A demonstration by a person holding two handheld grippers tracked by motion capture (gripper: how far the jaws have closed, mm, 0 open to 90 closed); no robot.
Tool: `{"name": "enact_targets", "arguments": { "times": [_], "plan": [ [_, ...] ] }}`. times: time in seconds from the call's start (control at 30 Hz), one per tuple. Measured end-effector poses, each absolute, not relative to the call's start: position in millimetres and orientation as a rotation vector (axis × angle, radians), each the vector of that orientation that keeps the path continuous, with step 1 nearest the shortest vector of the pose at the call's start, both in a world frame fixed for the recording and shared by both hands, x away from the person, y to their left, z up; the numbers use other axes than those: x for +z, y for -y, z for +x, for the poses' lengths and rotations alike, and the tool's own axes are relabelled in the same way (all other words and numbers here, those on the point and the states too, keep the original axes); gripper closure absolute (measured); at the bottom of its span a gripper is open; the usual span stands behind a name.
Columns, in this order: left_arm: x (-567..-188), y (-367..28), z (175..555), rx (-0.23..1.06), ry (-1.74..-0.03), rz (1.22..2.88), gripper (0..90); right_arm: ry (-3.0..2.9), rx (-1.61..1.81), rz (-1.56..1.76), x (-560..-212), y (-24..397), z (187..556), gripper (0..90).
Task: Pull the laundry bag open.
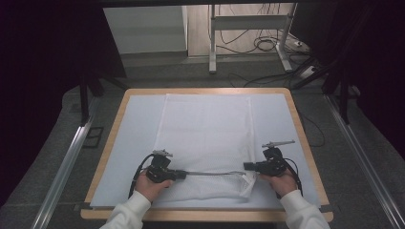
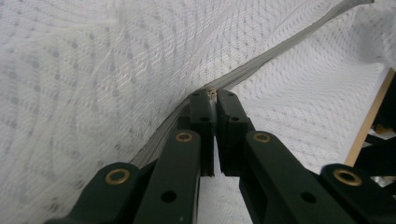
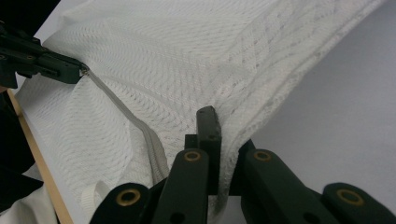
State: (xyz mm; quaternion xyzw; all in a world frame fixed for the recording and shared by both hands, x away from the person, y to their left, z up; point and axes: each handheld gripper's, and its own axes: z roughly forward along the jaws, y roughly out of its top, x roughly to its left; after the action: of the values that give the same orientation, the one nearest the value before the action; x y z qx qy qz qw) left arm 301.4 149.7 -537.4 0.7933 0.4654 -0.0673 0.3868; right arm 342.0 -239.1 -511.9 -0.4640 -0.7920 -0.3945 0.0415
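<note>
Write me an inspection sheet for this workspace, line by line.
Surface: wooden-edged table under a pale mat.
Job's things: white mesh bag lying flat; its grey zipper runs along the near edge.
Clutter: nothing seen.
Grippers: left tongs shut on the zipper pull; right tongs shut on the bag's corner.
Cables: black cable trails from the left tongs; more cables on the floor beyond.
Surroundings: metal frame legs, dark curtains.

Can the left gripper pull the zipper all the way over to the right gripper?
Probably yes. The left gripper is shut on the zipper pull, the grey zipper runs unblocked to the right gripper, which pinches the mesh bag's corner taut.
</note>
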Motion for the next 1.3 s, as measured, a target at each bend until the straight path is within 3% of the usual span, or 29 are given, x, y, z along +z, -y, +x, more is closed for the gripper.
{"name": "enact_targets", "arguments": {
  "times": [1.3],
  "plan": [
    [-539.0,-162.5,298.4,-0.18,-1.22,1.995,86.9,2.431,-1.187,-1.415,-514.6,237.5,341.0,88.5]
  ]
}}
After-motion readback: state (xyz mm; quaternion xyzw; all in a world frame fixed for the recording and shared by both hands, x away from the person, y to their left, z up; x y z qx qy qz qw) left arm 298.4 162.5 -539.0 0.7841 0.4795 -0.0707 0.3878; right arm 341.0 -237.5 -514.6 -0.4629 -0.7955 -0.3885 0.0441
